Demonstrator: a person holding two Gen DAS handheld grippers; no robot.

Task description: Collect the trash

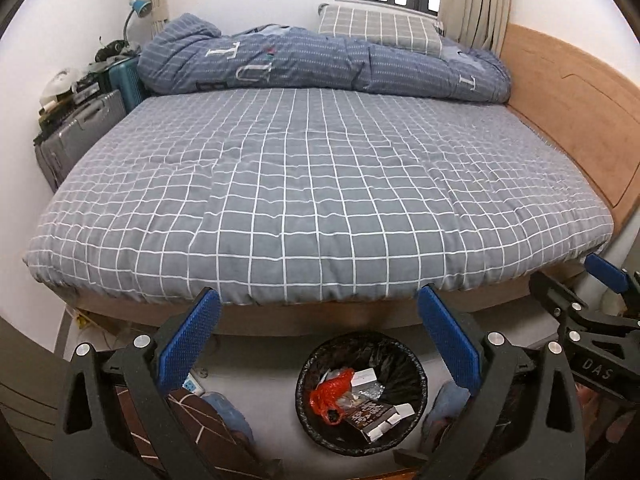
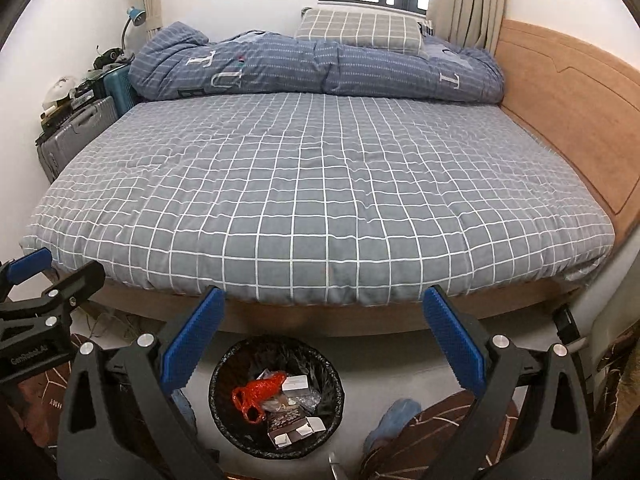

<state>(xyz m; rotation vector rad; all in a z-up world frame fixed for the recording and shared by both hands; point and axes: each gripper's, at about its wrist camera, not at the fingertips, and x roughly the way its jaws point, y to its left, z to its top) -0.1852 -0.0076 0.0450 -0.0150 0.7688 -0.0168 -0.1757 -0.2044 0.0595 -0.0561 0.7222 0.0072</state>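
Two tools are in your hands, both spread wide with nothing between the blue pads: your left tool (image 1: 319, 320) and your right tool (image 2: 323, 320) sit side by side, level with the foot edge of the bed (image 1: 320, 184). Each shows at the margin of the other's view, your right tool at the right border of the left wrist view, your left tool at the left border of the right wrist view. Below and between the fingers stands the trash bin (image 1: 361, 392), black-lined, on the pale floor just off the bed's wooden base. Inside it lie a red plastic bag (image 1: 330, 394), a brown box (image 1: 370, 416) with white flaps, and a white carton (image 1: 364, 379). Bin rim stands apart from the bed frame, with a strip of bare floor between. Grey checked sheet runs flat up to the rolled blue duvet (image 1: 320, 64) and a checked pillow (image 1: 380, 28) at the far side. Wooden headboard (image 1: 568, 112) bounds the right edge; suitcases (image 1: 80, 132) crowd the left edge against the wall.
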